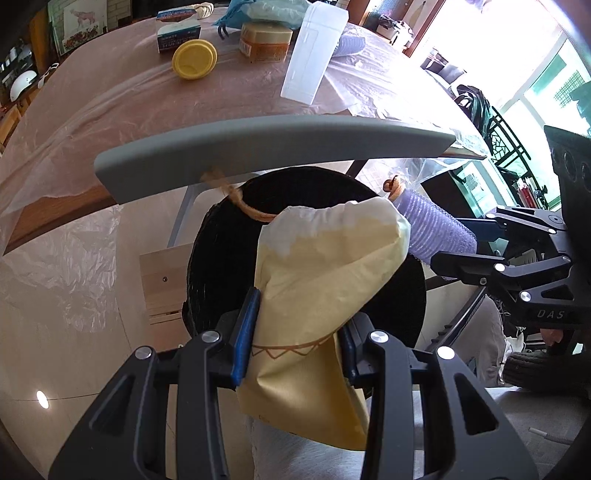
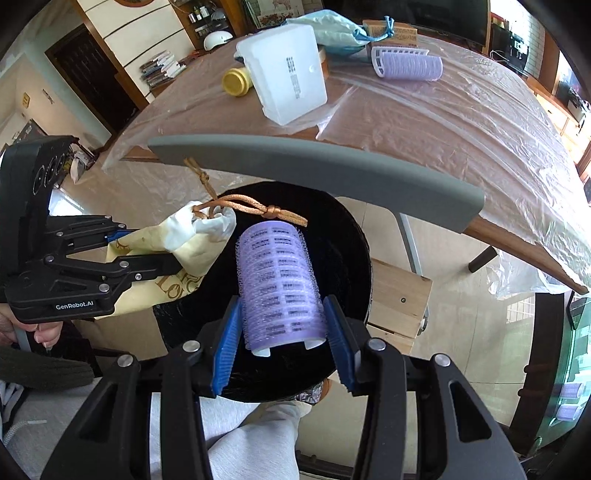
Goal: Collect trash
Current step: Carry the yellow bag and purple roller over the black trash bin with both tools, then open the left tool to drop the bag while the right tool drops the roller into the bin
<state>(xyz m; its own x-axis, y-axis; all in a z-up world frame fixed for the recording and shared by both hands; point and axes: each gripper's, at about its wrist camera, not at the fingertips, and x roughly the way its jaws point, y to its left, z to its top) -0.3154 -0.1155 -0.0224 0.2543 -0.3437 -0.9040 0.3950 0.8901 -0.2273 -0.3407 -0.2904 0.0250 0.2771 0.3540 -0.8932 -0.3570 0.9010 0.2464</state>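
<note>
My left gripper [image 1: 295, 332] is shut on a yellow drawstring pouch [image 1: 314, 280] and holds it over a black bin [image 1: 218, 266]. The pouch [image 2: 184, 243] and left gripper [image 2: 147, 247] also show at the left of the right wrist view, its brown cord [image 2: 255, 206] hanging over the bin [image 2: 343, 251]. My right gripper [image 2: 280, 332] is shut on a purple hair roller [image 2: 280, 288], also above the bin. In the left wrist view the roller [image 1: 432, 229] and right gripper [image 1: 465, 240] sit at the right.
A grey chair back [image 1: 266, 147] stands between bin and table [image 1: 110, 99]. On the plastic-covered table lie a white container [image 1: 310, 55], yellow lid [image 1: 194, 59], round tub [image 1: 264, 40], small boxes [image 1: 177, 35], blue pouch [image 2: 328, 31] and another purple roller [image 2: 410, 66]. A wooden stool [image 2: 399, 299] stands beside the bin.
</note>
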